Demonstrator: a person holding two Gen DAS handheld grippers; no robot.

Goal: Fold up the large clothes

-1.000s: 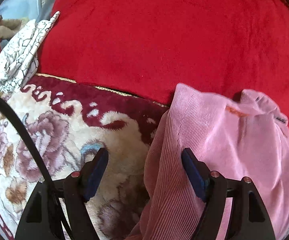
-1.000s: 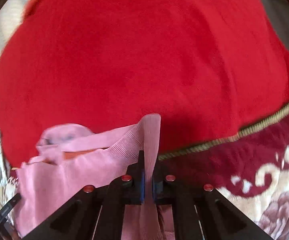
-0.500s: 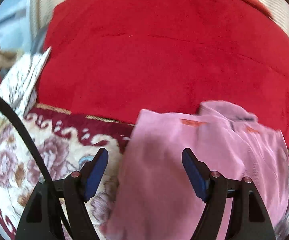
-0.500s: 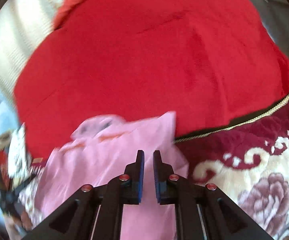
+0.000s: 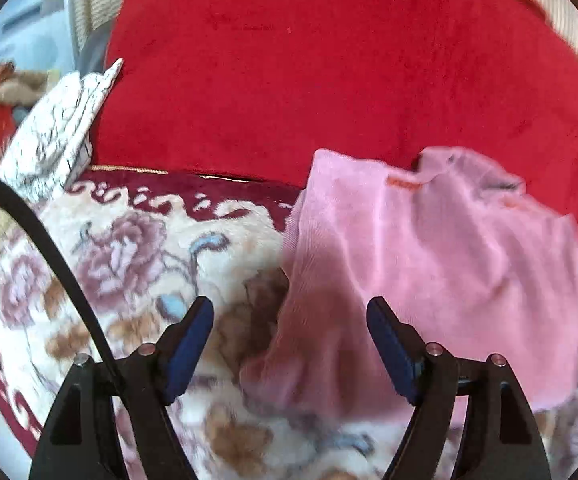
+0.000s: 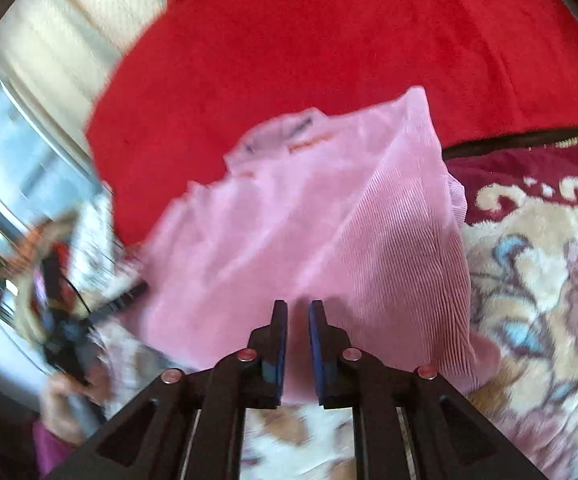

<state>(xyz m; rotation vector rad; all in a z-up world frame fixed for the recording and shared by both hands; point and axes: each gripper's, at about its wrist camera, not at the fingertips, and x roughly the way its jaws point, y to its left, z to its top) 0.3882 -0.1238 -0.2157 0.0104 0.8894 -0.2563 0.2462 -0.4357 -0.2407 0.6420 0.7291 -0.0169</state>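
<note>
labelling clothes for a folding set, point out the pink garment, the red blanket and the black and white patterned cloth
pink garment (image 6: 329, 220), right wrist view, ribbed middle
red blanket (image 5: 329, 72), left wrist view, bare centre
black and white patterned cloth (image 5: 53, 136), left wrist view, its middle

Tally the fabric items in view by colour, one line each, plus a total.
Pink ribbed garment: 1
Red blanket: 1
Floral cream-and-maroon blanket: 1
White crackle-print cloth: 1
Total: 4

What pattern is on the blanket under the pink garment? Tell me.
Cream with mauve roses and a maroon scroll border; clearest in the left wrist view.
</note>
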